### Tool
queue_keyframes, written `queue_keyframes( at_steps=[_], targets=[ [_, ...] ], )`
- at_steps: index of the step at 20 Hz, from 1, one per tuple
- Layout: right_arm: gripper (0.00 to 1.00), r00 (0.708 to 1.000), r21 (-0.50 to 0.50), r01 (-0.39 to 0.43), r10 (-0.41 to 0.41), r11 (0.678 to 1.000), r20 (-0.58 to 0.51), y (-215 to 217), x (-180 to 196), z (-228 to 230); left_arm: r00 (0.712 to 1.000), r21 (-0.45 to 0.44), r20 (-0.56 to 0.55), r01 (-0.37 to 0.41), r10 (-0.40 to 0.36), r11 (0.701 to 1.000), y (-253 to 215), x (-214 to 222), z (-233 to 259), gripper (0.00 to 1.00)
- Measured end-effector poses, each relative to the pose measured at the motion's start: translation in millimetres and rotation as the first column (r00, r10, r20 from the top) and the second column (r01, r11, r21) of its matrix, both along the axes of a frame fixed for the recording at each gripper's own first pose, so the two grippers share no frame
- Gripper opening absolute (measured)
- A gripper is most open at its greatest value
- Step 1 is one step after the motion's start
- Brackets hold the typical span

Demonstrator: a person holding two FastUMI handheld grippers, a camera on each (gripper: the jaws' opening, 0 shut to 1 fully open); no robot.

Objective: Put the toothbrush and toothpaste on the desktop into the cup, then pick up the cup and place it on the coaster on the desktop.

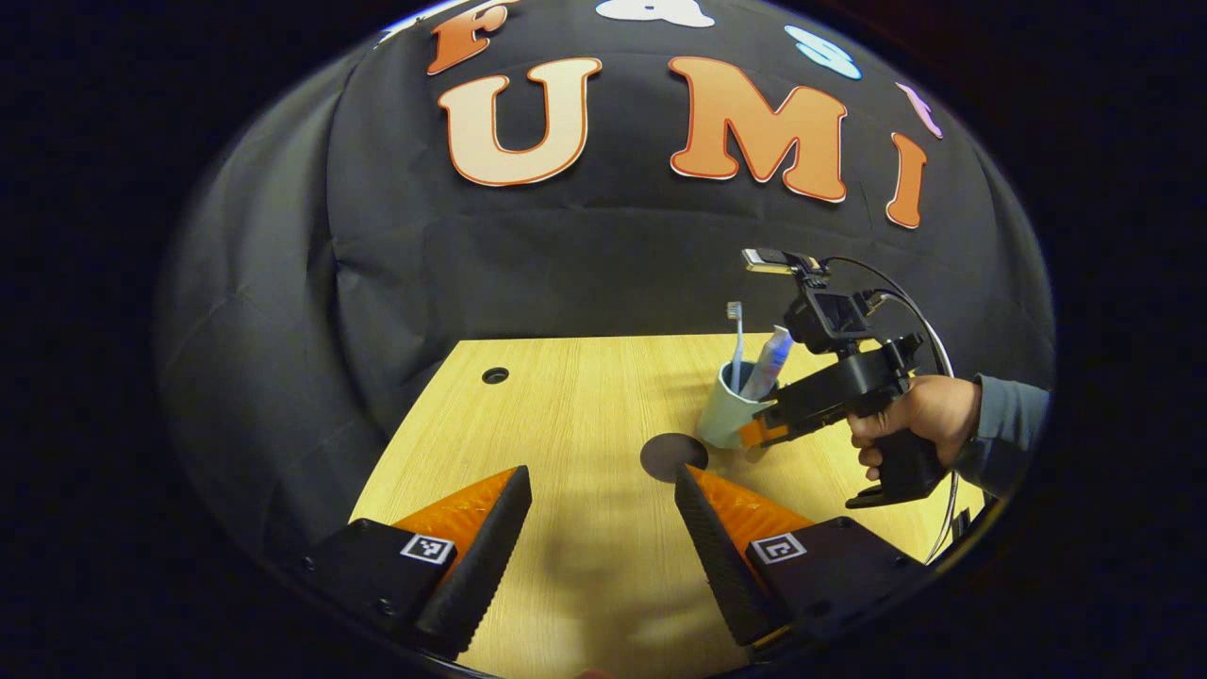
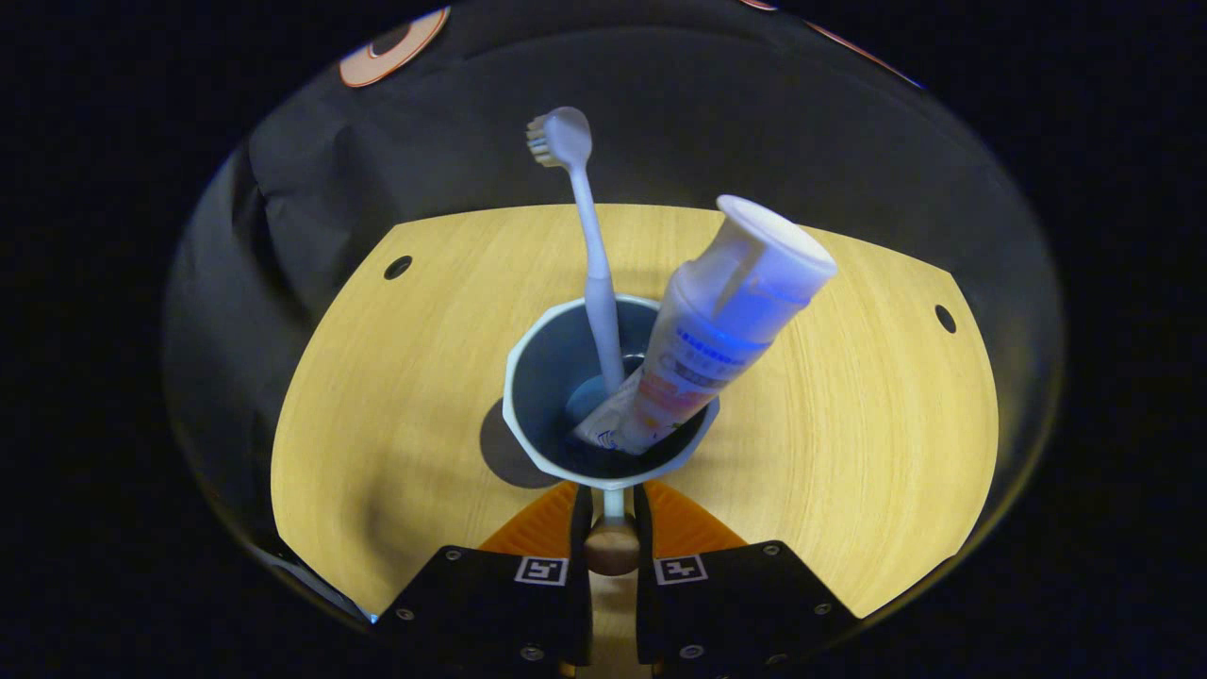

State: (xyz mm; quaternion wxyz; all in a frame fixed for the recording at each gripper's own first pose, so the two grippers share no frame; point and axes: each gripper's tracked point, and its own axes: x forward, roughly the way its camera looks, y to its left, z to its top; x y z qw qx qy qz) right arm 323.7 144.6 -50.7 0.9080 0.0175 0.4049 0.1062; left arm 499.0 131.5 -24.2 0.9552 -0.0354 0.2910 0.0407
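Observation:
A pale cup (image 2: 537,377) holds a white toothbrush (image 2: 586,236) standing upright and a toothpaste tube (image 2: 721,325) leaning right, cap up. My right gripper (image 2: 611,500) is shut on the cup's thin handle at its near side. A dark round coaster (image 2: 500,448) peeks out from under the cup's left side. In the left gripper view the cup (image 1: 726,410) with toothbrush (image 1: 735,330) and toothpaste (image 1: 768,363) sits just right of the coaster (image 1: 672,455), with the right gripper (image 1: 759,429) and a hand (image 1: 919,410) behind it. My left gripper (image 1: 601,476) stands open and holds nothing, just short of the coaster.
The wooden table (image 1: 566,415) ends at the black cloth wall behind. A cable hole (image 1: 495,375) lies at its far left corner; two holes (image 2: 397,267) (image 2: 945,318) show in the right gripper view. A sleeve (image 1: 1014,420) comes in from the right.

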Motion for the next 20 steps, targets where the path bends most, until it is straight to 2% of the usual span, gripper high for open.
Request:
queue_keyframes(
  at_steps=[3,11,12,13,15,17,20],
  targets=[
    [0.19,0.999,-0.015,-0.048,0.047,0.999,-0.016,33.9,2.5,-5.3,1.000,-0.005,-0.018,-0.013,0.013,1.000,6.9,-11.2,11.0,0.98],
    [0.19,0.995,-0.066,-0.065,0.060,0.996,-0.081,54.2,-8.6,-26.5,0.999,-0.011,-0.047,-0.012,0.011,1.000,14.9,-15.2,20.5,0.99],
    [0.23,0.996,-0.067,-0.063,0.059,0.996,-0.067,52.6,-8.7,-23.1,0.999,-0.011,-0.038,-0.001,0.001,1.000,15.3,-12.1,19.9,0.99],
    [0.21,0.997,-0.068,-0.072,0.069,0.995,-0.041,54.3,-9.1,-15.6,0.999,-0.007,-0.038,0.011,-0.011,1.000,16.2,-7.1,14.1,0.98],
    [0.36,0.997,-0.054,-0.074,0.074,0.996,0.006,55.0,-10.8,2.9,0.999,-0.013,-0.034,0.031,-0.031,0.999,15.1,5.1,-5.6,0.99],
    [0.57,0.998,-0.024,-0.056,0.057,0.998,0.040,42.8,-12.3,15.3,0.999,-0.001,-0.020,0.038,-0.038,0.999,22.5,14.8,-18.8,0.99],
    [0.75,0.994,-0.012,-0.030,0.032,0.999,0.101,19.9,-16.2,37.8,0.999,0.017,0.018,0.048,-0.049,0.999,32.3,34.9,-29.1,0.98]
  ],
)
